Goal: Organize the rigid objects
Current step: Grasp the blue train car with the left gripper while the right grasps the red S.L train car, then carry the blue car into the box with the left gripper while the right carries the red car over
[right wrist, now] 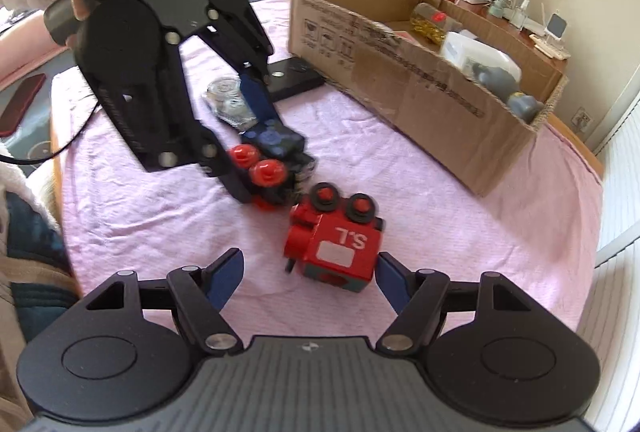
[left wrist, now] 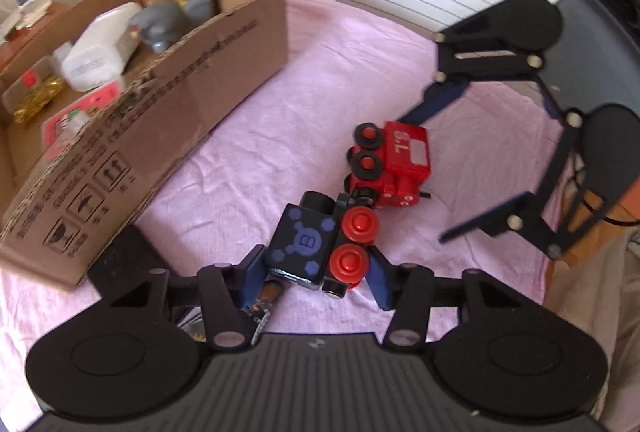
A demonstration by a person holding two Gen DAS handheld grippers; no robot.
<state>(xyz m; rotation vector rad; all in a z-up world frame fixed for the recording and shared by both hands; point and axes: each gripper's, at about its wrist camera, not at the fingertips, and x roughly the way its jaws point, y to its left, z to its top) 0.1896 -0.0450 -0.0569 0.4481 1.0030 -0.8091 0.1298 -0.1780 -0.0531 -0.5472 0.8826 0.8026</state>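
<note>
Cardboard box point(left wrist: 168, 104) beside black train point(left wrist: 316, 248) in left gripper point(left wrist: 316, 272); right gripper point(right wrist: 308, 280) wide around red train point(right wrist: 336, 248).

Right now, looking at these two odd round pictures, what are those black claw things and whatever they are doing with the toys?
They are hand-held two-finger grippers, each with a camera looking along its fingers. One picture comes from the left gripper, shut on a black toy train engine with red wheels. The other comes from the right gripper, open, its fingers either side of a red toy train engine with black wheels lying tipped over on the pink cloth. Behind stands an open brown cardboard box holding assorted items.
</note>
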